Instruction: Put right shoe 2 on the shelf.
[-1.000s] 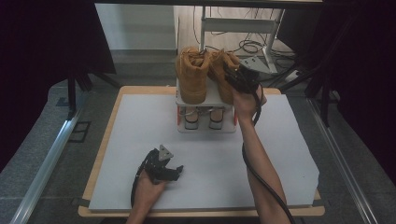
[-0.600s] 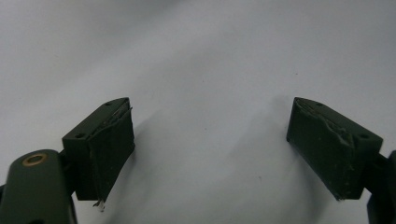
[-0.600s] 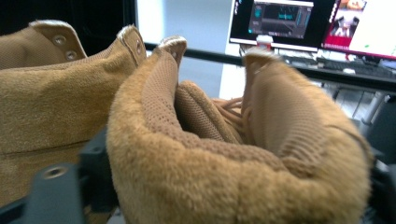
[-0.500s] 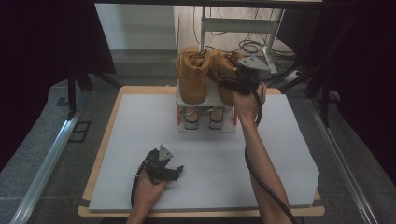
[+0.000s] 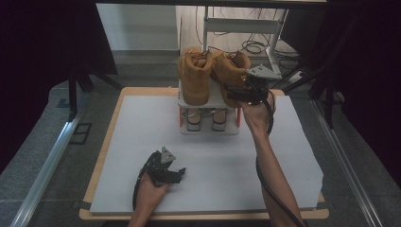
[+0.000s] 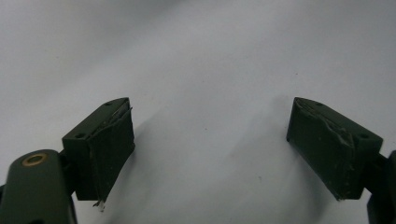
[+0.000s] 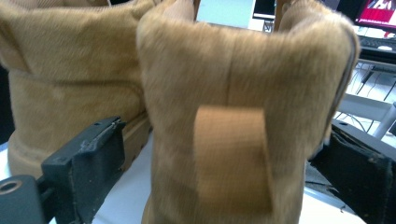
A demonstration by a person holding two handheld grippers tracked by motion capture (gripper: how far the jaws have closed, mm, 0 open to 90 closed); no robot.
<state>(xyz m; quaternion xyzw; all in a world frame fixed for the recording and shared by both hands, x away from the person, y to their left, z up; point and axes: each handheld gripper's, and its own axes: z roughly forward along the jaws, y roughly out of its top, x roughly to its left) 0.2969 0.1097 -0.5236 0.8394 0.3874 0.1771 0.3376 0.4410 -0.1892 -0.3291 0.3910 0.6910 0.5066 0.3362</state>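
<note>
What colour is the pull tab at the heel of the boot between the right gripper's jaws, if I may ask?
The pull tab is tan, slightly darker than the boot; the right gripper view shows it best.

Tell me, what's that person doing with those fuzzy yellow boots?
A person holds tongs in each hand. The right tongs are at the heel of the right-hand tan boot, which stands beside the other boot on top of a small white rack. Their jaws have just been opening and now stand wide on either side of the heel, not squeezing it. The left tongs rest open on the white table, holding nothing.
</note>
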